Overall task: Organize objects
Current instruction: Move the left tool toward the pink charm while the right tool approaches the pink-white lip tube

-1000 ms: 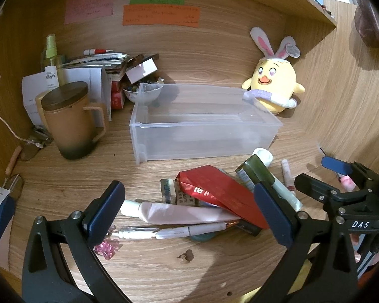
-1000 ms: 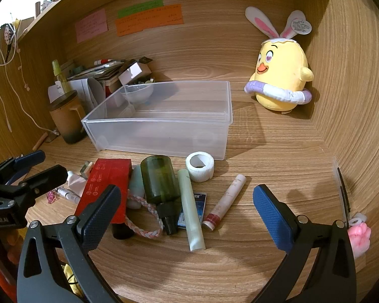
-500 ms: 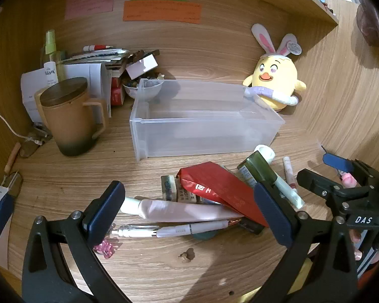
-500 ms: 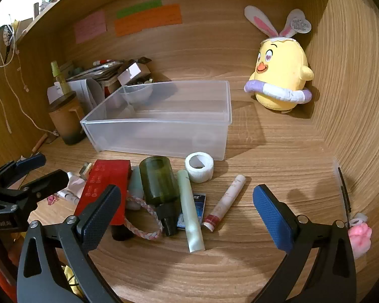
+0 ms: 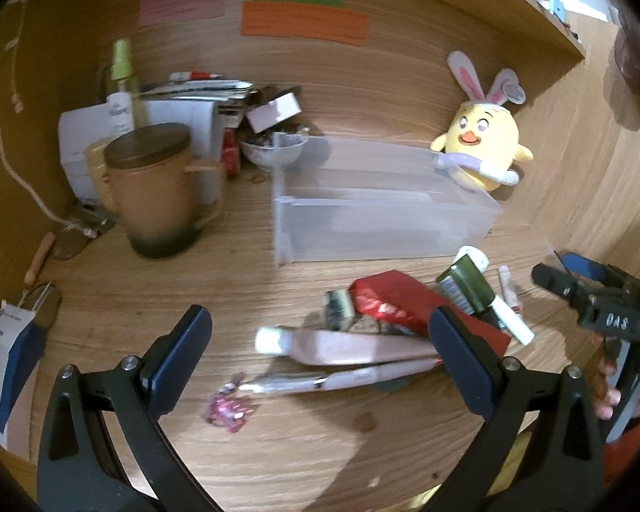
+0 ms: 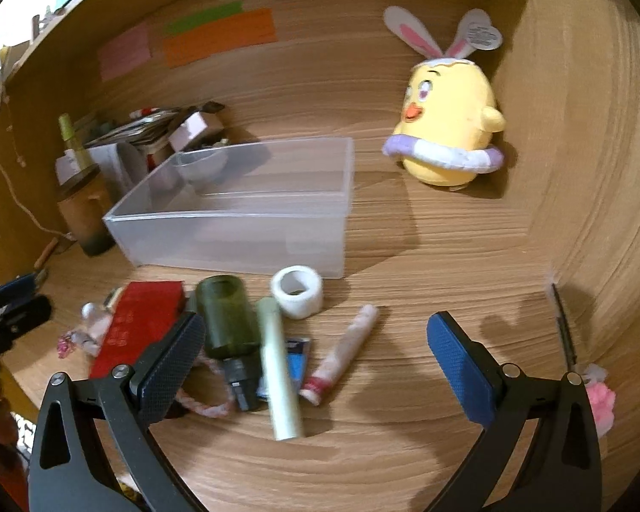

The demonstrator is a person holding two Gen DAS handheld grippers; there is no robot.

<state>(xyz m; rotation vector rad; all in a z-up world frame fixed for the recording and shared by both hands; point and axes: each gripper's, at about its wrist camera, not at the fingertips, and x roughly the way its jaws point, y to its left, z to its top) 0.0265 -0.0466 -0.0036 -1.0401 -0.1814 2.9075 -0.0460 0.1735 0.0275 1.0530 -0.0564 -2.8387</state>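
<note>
Hovering over the mess with both tools spread wide and nothing in either one. The left tool [image 5: 320, 341] hangs above the pink tube [image 5: 354, 347] and the thin pen [image 5: 337, 379] lying just in front of it, so my guess is one of those gets picked first. The right tool [image 6: 315, 356] sits over its side of the pile: the dark green bottle [image 6: 228, 320] on its side, the pale green tube [image 6: 279, 367] touching it, and the small pink-and-white stick [image 6: 345, 354] a little apart.

Further out there's a roll of white tape [image 6: 298, 292] just in front of the clear plastic bin [image 6: 251, 217], and the red box [image 6: 136, 324] leaning over other bits on the left of the heap. The bin looks empty and sits right behind the pile on the counter [image 6: 405, 448], open side up, which makes sense as the drop spot, short carry for everything.

Nothing's sorted yet as far as I can tell. The lidded mug [image 5: 158, 196] and the yellow chick plush [image 6: 446, 123] sit off to the sides, probably just staying put. Both views are a bit blurry, so small stuff is hard to call.
</note>
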